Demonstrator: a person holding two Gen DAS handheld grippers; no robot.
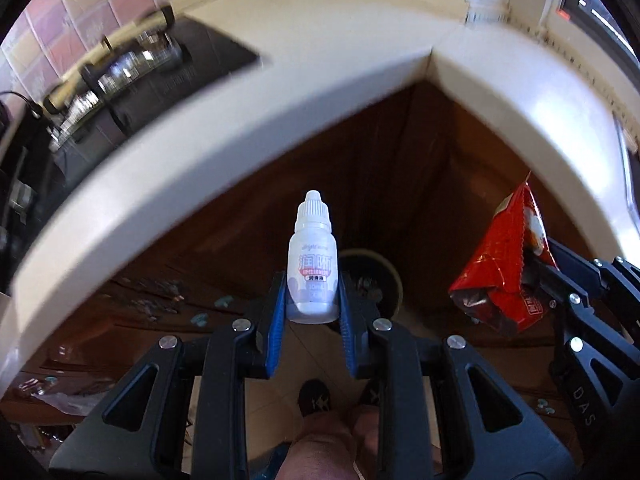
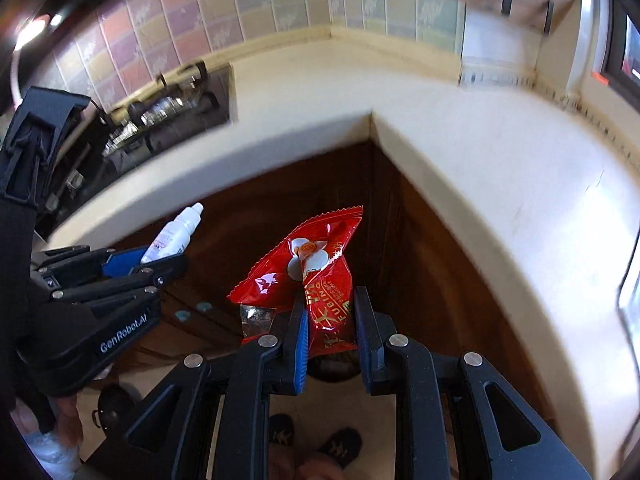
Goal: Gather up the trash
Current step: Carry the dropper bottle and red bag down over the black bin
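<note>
My left gripper (image 1: 313, 300) is shut on a small white dropper bottle (image 1: 312, 264) with a ribbed cap, held upright in front of the inner corner of the cream countertop (image 1: 240, 128). My right gripper (image 2: 331, 320) is shut on a crumpled red snack wrapper (image 2: 308, 276). Both are held over the floor, above a dark round bin (image 1: 380, 280) that shows behind the bottle. The wrapper (image 1: 508, 268) shows at the right of the left wrist view, and the left gripper with the bottle (image 2: 172, 236) shows at the left of the right wrist view.
The L-shaped countertop wraps around dark wooden cabinet fronts (image 1: 360, 184). A black stove (image 1: 132, 80) sits on the counter at the left, under a tiled wall (image 2: 240, 20). A window (image 2: 624, 52) is at the far right. The person's feet (image 2: 312, 444) stand on the floor below.
</note>
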